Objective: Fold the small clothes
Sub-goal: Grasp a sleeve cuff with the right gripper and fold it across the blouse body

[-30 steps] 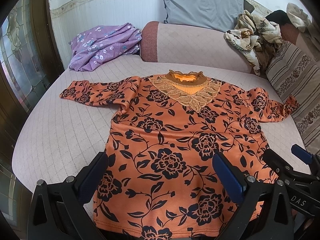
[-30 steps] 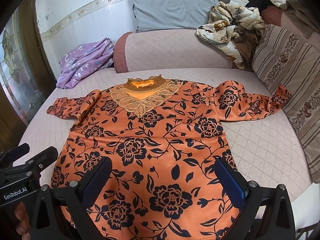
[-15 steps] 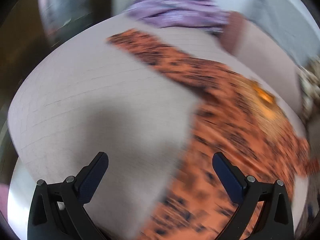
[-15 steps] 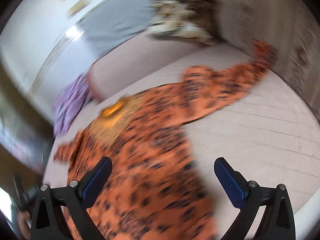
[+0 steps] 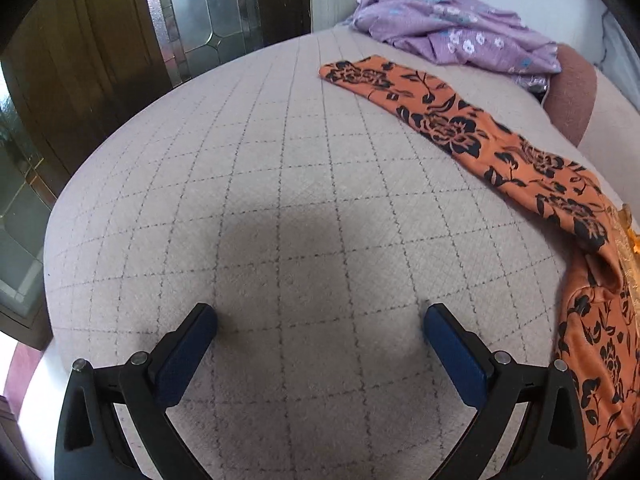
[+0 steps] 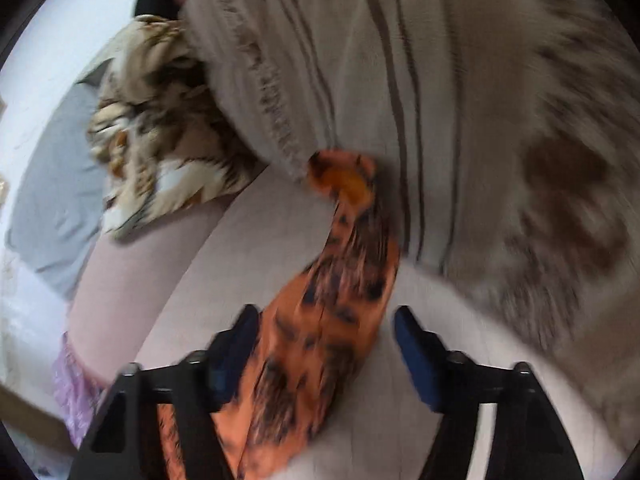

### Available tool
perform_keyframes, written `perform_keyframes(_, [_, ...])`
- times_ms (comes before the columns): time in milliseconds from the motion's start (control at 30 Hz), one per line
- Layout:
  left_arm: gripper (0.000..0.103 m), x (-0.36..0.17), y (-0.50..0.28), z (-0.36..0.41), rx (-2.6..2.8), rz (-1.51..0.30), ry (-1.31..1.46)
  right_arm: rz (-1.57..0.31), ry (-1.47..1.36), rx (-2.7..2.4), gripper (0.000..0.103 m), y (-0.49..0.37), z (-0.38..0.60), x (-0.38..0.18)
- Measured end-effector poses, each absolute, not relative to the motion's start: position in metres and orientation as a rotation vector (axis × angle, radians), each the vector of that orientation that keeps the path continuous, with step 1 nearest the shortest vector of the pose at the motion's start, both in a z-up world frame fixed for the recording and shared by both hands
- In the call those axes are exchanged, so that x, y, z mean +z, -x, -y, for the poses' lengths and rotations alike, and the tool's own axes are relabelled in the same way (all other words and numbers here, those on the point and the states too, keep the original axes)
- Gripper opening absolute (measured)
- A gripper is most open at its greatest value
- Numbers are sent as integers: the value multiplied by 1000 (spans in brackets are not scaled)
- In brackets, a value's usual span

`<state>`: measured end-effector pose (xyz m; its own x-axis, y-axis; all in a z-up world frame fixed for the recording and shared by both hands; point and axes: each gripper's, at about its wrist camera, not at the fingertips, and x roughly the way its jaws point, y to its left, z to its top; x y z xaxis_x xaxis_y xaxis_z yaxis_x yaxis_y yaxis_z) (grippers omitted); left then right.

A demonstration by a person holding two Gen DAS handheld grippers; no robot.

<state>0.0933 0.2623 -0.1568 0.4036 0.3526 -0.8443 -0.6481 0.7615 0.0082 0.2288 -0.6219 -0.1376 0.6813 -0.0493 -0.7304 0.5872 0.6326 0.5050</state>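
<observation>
An orange top with black flowers lies spread on the quilted bed. In the left wrist view its left sleeve point(image 5: 448, 120) runs from the far middle to the right edge. My left gripper point(image 5: 320, 318) is open and empty, low over bare quilt to the left of the top. In the blurred right wrist view the right sleeve point(image 6: 340, 280) runs away from me, its cuff against a striped cushion point(image 6: 400, 80). My right gripper point(image 6: 324, 318) is open, with the sleeve lying between its fingers.
A purple floral garment point(image 5: 448, 24) lies at the head of the bed, with a pink bolster point(image 5: 572, 92) beside it. A wooden door with glass panels point(image 5: 200, 12) stands to the left. A crumpled brown-and-white cloth point(image 6: 160, 128) and a grey pillow point(image 6: 52, 184) lie near the cushion.
Both grippers have swung outward from the hem. The left one now faces the left sleeve side, and the right one has come down over the right sleeve. Both stay open.
</observation>
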Motion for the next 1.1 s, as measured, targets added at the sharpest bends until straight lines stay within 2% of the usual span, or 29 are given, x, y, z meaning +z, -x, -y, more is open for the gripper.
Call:
perform_keyframes(67, [103,-155,-92,-259,654,-953,346,-756,-780,-459,63,-248,636,-143])
perform_keyframes(100, [103,-156,-91,-261,657,-944,347,-777,-779,-496,56,-257,643,-148])
perform_keyframes(133, [103,-157,-93,-261,660,-935,346,-792,-796,-510,32,-263,650,-154])
perform_keyframes(167, [103,-157,-92,-260,666,-925,340,-802,-803,-508,21,-265,655,-157])
perform_keyframes(233, [103,-156,-91,-258,671,-926,334,-820,-773,-490,7,-275,655,-152])
perform_keyframes(333, [103,-156,-92,-262,675,-914,336,-747,-695,-399,7,-283,640,-108])
perform_keyframes(467, [103,-156,-92,-262,672,-906,336,-600,-599,-182,7,-294,581,-14])
perform_keyframes(600, [103,-156,-90,-261,671,-903,335,-461,-501,123,7,-292,467,80])
perform_keyframes(700, [103,-156,-90,-262,666,-903,337,-433,-449,317,7,-284,366,107])
perform_keyframes(833, [103,-156,-90,-262,663,-903,337,-512,-419,495,7,-281,238,75])
perform_keyframes(967, [103,-156,-90,-262,664,-903,336,-735,-415,578,8,-282,145,-25])
perform_keyframes(1000, [103,-156,-90,-262,664,-903,336,-846,-392,583,13,-289,123,-65])
perform_keyframes(1033, [103,-156,-90,-262,664,-903,336,-946,-381,577,24,-293,110,-93])
perform_keyframes(1067, [103,-156,-90,-262,662,-903,337,-1109,-353,544,26,-299,95,-139])
perform_keyframes(1100, [103,-156,-90,-262,660,-903,338,-1173,-333,515,25,-298,91,-161])
